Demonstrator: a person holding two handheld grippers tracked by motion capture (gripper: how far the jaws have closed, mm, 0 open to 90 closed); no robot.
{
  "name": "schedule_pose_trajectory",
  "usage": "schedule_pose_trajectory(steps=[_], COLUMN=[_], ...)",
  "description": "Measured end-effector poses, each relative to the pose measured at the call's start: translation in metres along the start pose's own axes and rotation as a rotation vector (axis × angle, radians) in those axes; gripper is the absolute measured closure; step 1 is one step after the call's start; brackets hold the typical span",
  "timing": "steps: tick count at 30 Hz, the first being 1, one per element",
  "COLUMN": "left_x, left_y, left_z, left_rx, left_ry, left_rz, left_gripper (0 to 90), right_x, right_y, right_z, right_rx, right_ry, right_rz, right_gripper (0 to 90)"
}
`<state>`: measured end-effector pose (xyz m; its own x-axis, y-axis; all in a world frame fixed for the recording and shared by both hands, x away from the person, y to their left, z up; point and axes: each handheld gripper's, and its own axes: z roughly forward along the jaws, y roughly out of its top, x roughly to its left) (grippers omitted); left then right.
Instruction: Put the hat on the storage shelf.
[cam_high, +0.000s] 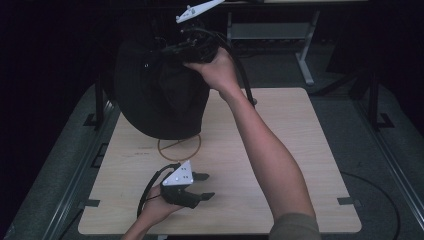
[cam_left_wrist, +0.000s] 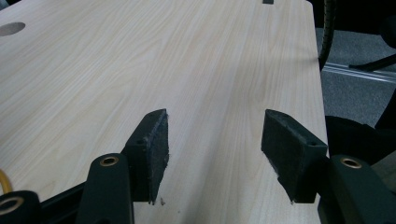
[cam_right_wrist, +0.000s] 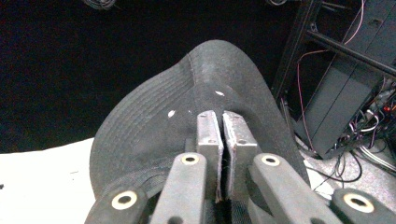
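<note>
My right gripper (cam_right_wrist: 221, 154) has its jaws pressed together on a fold of the black bucket hat (cam_right_wrist: 205, 93), pinching the fabric near the crown; the two metal pads meet with only cloth between them. From that pinch the hat (cam_high: 160, 95) hangs down, its brim drooping below my fingers and its lower edge just above the far left part of the table (cam_high: 280, 150). Under the hat's hem, on the wood, lies a yellow ring (cam_high: 179, 146), partly covered by the brim from where I look.

My left gripper (cam_left_wrist: 212, 154) rests low over the near side of the table (cam_left_wrist: 140, 70), jaws standing apart with nothing between them, only bare woodgrain ahead of the pads.

I judge I am in the carrying step: the hat is lifted and held in the air, not yet set down or handed over. The next move, as I read it, calls for bringing the hat to wherever it belongs, perhaps down over the ring, keeping the pinch firm so the soft cloth does not slip. If the hat needs shaping or spreading, my idle left fingers would have to come up and take the brim on the side opposite my right.
</note>
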<state>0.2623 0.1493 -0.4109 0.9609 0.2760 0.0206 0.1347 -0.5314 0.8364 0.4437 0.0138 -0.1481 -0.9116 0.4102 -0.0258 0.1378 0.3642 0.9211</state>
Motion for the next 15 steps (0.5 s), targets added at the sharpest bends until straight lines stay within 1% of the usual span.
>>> schedule_pose_trajectory(steps=[2, 8, 9, 11, 12, 14, 15], left_x=[-0.001, -0.001, -0.002, -0.002, -0.002, -0.002, -0.003], left_y=[0.001, 0.001, 0.001, 0.002, 0.002, 0.002, 0.002], left_z=[0.0, 0.001, 0.002, 0.002, 0.002, 0.002, 0.003], left_rx=[-0.006, 0.0, -0.009, -0.003, -0.003, -0.001, 0.01], left_ry=[0.0, -0.002, -0.003, -0.004, -0.004, -0.007, -0.005], left_rz=[0.002, 0.011, 0.01, 0.014, 0.014, 0.018, 0.023], left_gripper=[40.7, 40.3, 40.4, 40.4, 40.3, 40.3, 40.3], right_x=[-0.003, -0.008, -0.009, -0.01, -0.01, -0.013, -0.013], right_y=[0.0, 0.0, 0.0, -0.001, -0.001, -0.003, -0.003], right_z=[0.007, 0.022, 0.025, 0.03, 0.03, 0.038, 0.041], right_rx=[0.011, 0.037, 0.04, 0.05, 0.05, 0.056, 0.06], right_ry=[-0.003, -0.009, -0.012, -0.011, -0.011, -0.014, -0.015], right_rz=[0.011, 0.028, 0.027, 0.037, 0.037, 0.051, 0.055], right_gripper=[86.3, 86.2, 86.2, 86.2, 86.2, 86.1, 86.1])
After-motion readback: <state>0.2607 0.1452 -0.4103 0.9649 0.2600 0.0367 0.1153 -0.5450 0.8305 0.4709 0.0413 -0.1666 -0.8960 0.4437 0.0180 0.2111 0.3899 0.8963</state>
